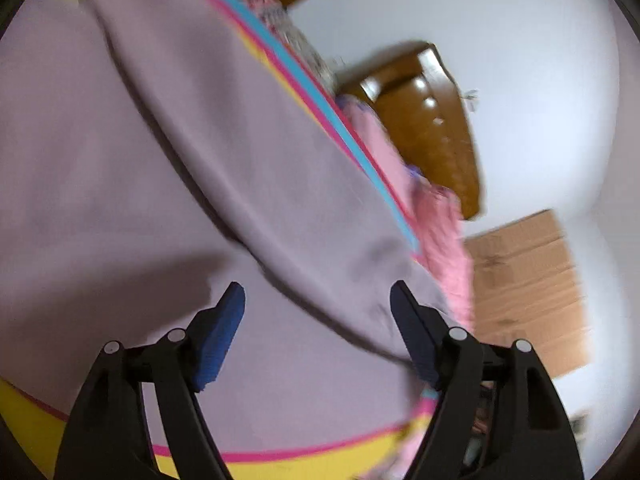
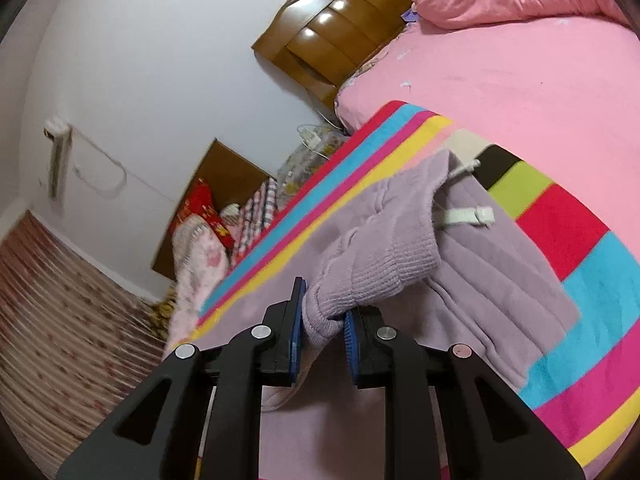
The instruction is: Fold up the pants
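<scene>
Pants on the striped blanket, right side pinched.

My right gripper (image 2: 325, 320) pinches the pants (image 2: 460, 264) by a ribbed cuff; they run toward 1 o'clock over the blanket (image 2: 592, 280). My left gripper (image 1: 316, 332) is spread above lilac cloth.

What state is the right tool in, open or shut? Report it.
Shut on the ribbed cuff of the lilac pants: the right tool has both blue pads pressed against bunched knit fabric, above the striped blanket.
</scene>
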The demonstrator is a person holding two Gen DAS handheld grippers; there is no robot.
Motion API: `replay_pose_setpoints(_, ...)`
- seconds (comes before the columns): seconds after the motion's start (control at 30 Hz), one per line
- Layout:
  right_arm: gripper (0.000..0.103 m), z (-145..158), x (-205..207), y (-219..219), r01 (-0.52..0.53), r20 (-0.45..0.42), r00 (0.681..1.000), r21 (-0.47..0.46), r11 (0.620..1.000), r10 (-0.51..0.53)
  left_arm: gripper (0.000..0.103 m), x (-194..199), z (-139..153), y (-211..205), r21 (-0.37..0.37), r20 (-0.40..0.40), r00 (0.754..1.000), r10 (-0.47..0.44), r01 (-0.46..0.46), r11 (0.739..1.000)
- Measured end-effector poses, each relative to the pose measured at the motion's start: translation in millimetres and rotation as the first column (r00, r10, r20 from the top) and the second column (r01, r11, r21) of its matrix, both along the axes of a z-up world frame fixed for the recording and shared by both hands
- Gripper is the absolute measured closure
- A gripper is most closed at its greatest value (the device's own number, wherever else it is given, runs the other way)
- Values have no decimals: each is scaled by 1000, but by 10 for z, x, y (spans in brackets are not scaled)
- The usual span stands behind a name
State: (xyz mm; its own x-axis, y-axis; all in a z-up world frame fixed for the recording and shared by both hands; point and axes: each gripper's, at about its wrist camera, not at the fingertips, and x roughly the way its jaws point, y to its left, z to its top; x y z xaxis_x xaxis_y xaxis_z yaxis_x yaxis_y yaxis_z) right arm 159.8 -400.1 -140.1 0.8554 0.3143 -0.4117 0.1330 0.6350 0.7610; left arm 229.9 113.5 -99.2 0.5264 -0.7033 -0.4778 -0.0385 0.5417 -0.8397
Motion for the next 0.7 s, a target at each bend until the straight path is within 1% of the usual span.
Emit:
replay_pose_setpoints(0.03, 84, 63, 21, -12, -5, 12, 1000, 5, 1000, 5, 31, -8, -34, -107, -37, -9, 1000, -20, 20, 999)
replay_pose_setpoints(0.07, 84, 122, 24, -21, -9, 22, 1000, 2, 1000, 9, 31, 0, -46, -213, -54, -6, 999, -38, 38, 998)
replay_pose_setpoints(0.13, 84, 283, 53, -27, -16, 49, 999, -15, 1000, 17, 31, 58, -57, -364, -54, -1, 998, -60, 60, 997)
replay_pose_setpoints(0.2, 84, 387, 74, -42, -18, 71, 997, -11, 1000, 19, 31, 173, -102, -438, -65, -19, 999, -36, 34, 997)
replay_pose_setpoints(0.27, 84, 439, 74, -52, -19, 86, 996, -4, 1000, 19, 31, 297, -155, -407, -92, -27, 1000, 15, -17, 996)
replay_pose_setpoints(0.3, 84, 452, 78, -57, -16, 88, 996, -5, 1000, 16, 31, 392, -153, -346, -95, -20, 998, 53, -55, 994)
replay_pose_setpoints(0.37, 84, 440, 56, -60, -9, 85, 996, -8, 1000, 9, 35, 523, -168, -152, -107, -19, 988, 156, -157, 982)
replay_pose_setpoints(0.4, 84, 397, 30, -75, -6, 78, 997, -9, 1000, 7, 41, 566, -193, 28, -142, -31, 973, 227, -229, 963)
replay_pose_setpoints(0.43, 84, 355, 15, -91, -3, 69, 998, -9, 1000, 4, 61, 574, -220, 163, -165, -42, 961, 272, -275, 947)
replay_pose_setpoints(0.47, 84, 324, 12, -100, -1, 61, 998, -9, 1000, 2, 89, 581, -229, 287, -160, -39, 954, 298, -300, 940)
replay_pose_setpoints(0.5, 84, 259, 12, -127, -3, 45, 999, -9, 1000, 3, 99, 601, -201, 352, -129, -23, 954, 300, -300, 945)
replay_pose_setpoints(0.53, 84, 200, 41, -153, -11, 27, 1000, -11, 1000, 12, 99, 619, -159, 378, -101, 2, 959, 285, -283, 954)
replay_pose_setpoints(0.57, 84, 163, 69, -163, -21, 15, 1000, -16, 1000, 22, 99, 622, -63, 379, -55, 43, 965, 259, -257, 965)
replay_pose_setpoints(0.63, 84, 135, 168, -185, -51, -1, 999, -42, 998, 51, 99, 568, 168, 303, 42, 128, 966, 224, -231, 972)
replay_pose_setpoints(0.67, 84, 161, 190, -192, -59, 2, 998, -48, 997, 59, 99, 487, 327, 257, 102, 187, 961, 202, -224, 969)
replay_pose_setpoints(0.7, 84, 236, 170, -196, -70, 28, 997, -53, 996, 72, 99, 328, 581, 165, 180, 278, 945, 172, -227, 957)
